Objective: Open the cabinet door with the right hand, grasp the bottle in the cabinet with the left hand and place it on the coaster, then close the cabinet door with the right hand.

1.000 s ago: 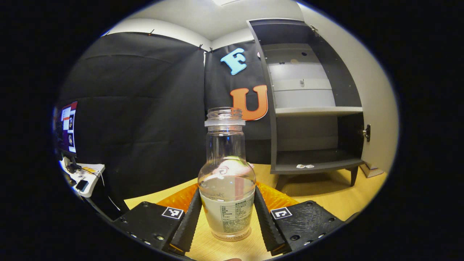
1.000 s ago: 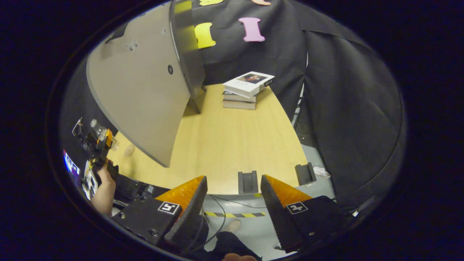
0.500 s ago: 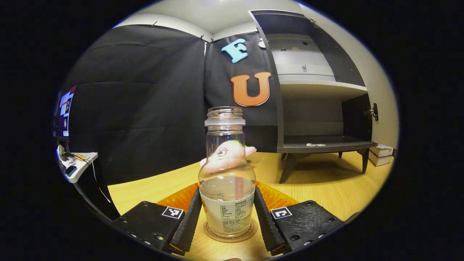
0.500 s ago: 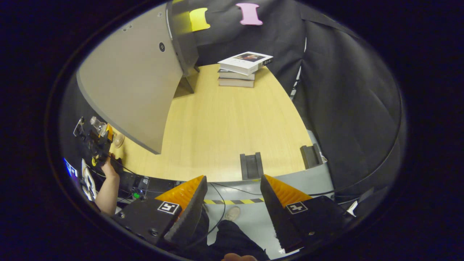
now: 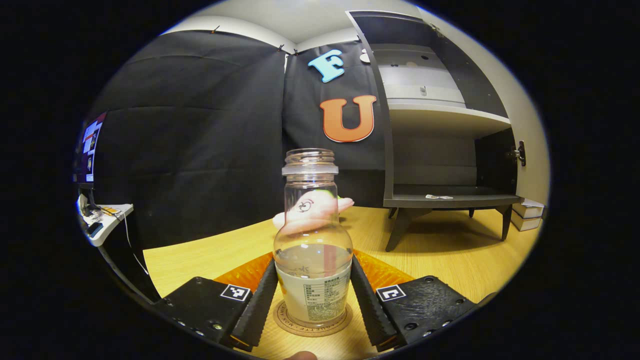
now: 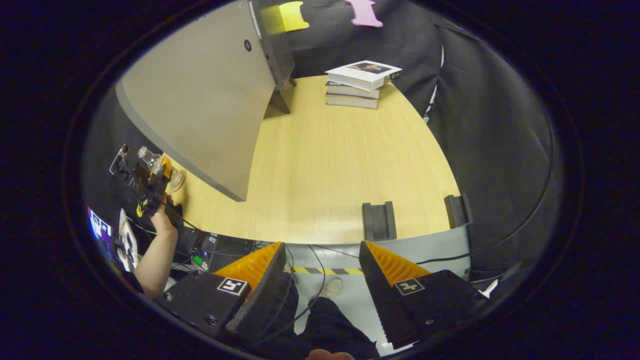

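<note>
We see the left gripper [image 5: 313,295] with its jaws clenched on the bottle [image 5: 312,250], which stands upright on the coaster [image 5: 312,322] on the worktop [image 5: 450,255]; contact with the coaster looks likely but is hard to confirm. The cabinet [image 5: 440,150] door [image 6: 200,110] stands open. The right gripper [image 6: 320,295] hangs released beyond the worktop edge.

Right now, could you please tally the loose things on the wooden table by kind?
Clear glass bottle: 1
Round brown coaster: 1
Pink soft toy: 1
Stacked books: 3
Dark grey slotted holders: 2
Total: 8
</note>
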### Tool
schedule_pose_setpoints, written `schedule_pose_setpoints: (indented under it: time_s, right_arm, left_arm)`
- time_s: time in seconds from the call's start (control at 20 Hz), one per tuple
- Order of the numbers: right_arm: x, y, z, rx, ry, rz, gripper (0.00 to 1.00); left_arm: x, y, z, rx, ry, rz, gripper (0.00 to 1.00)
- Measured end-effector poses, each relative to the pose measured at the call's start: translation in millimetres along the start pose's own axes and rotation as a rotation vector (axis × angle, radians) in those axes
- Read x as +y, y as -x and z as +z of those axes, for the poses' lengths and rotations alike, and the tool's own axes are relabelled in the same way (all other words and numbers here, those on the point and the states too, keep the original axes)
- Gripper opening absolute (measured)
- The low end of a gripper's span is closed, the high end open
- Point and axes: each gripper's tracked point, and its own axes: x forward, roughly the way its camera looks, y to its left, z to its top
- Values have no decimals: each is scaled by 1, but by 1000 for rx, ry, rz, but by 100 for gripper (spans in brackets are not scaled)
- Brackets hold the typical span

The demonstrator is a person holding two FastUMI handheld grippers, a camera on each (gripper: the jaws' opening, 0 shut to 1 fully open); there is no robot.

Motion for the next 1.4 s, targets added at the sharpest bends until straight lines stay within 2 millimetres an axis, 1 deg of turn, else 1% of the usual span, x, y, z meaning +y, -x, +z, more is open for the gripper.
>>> schedule_pose_setpoints:
  time_s: [0.05, 0.1, 0.15, 0.2, 0.3, 0.4, 0.55, 0.65, 0.75, 0.9, 1.05, 1.1, 1.2, 1.3, 1.4]
  right_arm:
    - [-3, 1, 2, -8, -8, 0, 92]
    - [-5, 1, 5, -14, -15, 1, 92]
    - [-8, 1, 4, -16, -20, 0, 92]
    - [-10, 1, 4, -17, -27, 3, 92]
    - [-14, 2, 2, -16, -36, 4, 92]
    - [-17, 2, -1, -13, -37, 4, 92]
    - [-20, 1, 1, -24, -36, 12, 92]
    - [-20, 1, 4, -35, -33, 17, 92]
    - [-20, 1, 5, -45, -29, 20, 92]
    - [-21, 0, 10, -66, -12, 14, 92]
    - [-20, 3, 22, -110, 1, 15, 92]
    - [-18, 4, 28, -128, 4, 20, 92]
    - [-15, 8, 47, -186, 14, 34, 93]
    - [-8, 16, 72, -258, 21, 51, 93]
    - [7, 33, 104, -361, 21, 102, 93]
  left_arm:
    - [-2, 0, 0, 2, 1, -8, 76]
    - [-1, 1, -3, 16, 2, -6, 79]
    - [-1, 3, -5, 25, 2, -4, 75]
    - [-2, 4, -5, 30, 2, -5, 91]
    - [-4, 8, -6, 30, 16, -11, 92]
    - [-1, 14, -6, 32, 25, -9, 92]
    - [-1, 31, -1, 29, 50, -26, 94]
    - [4, 45, 4, 26, 44, -28, 95]
    - [8, 58, 9, 34, 32, -34, 95]
    - [14, 77, 24, 34, 18, -34, 95]
    - [15, 98, 49, 27, 25, -51, 95]
    - [14, 106, 60, 26, 32, -61, 95]
    - [15, 124, 86, 17, 33, -71, 95]
    - [17, 143, 125, 3, 34, -73, 95]
    - [14, 163, 172, -21, 34, -94, 95]
